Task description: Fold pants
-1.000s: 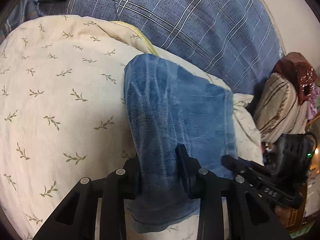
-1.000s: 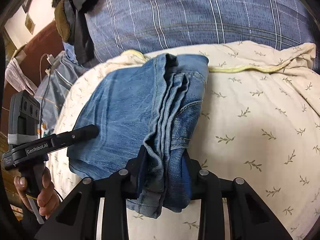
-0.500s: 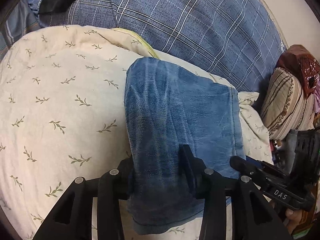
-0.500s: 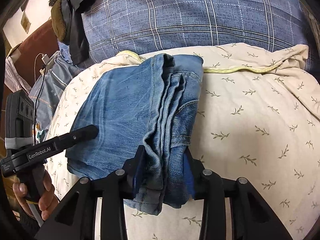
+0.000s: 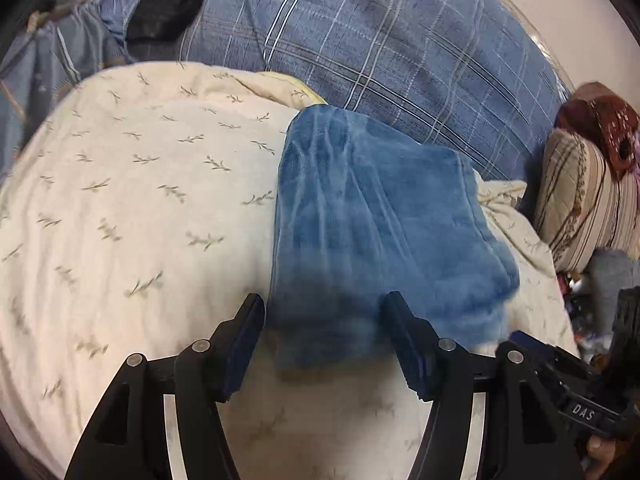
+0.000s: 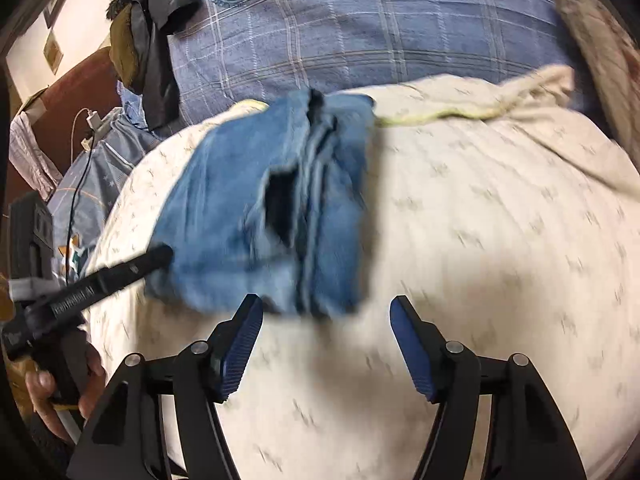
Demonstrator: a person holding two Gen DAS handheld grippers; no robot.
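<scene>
The blue denim pants (image 5: 372,232) lie folded into a compact block on the cream leaf-print cover (image 5: 132,208). My left gripper (image 5: 326,338) is open, its jaws standing either side of the fold's near edge without holding it. In the right wrist view the pants (image 6: 264,216) show their stacked waistband edges, and my right gripper (image 6: 326,338) is open and empty just short of them. The left gripper's finger (image 6: 132,268) reaches the pants' left edge there. The right gripper (image 5: 568,396) shows at lower right in the left wrist view.
A blue plaid quilt (image 5: 380,48) lies behind the cover. A striped pillow (image 5: 592,204) and a dark red item (image 5: 600,128) sit at the right. Dark clothes (image 6: 156,40), a charger cable (image 6: 86,128) and a brown headboard (image 6: 68,100) are at the left.
Both grippers have opened and let go of the pants, then pulled back toward me. The folded pants now rest on the cover.
</scene>
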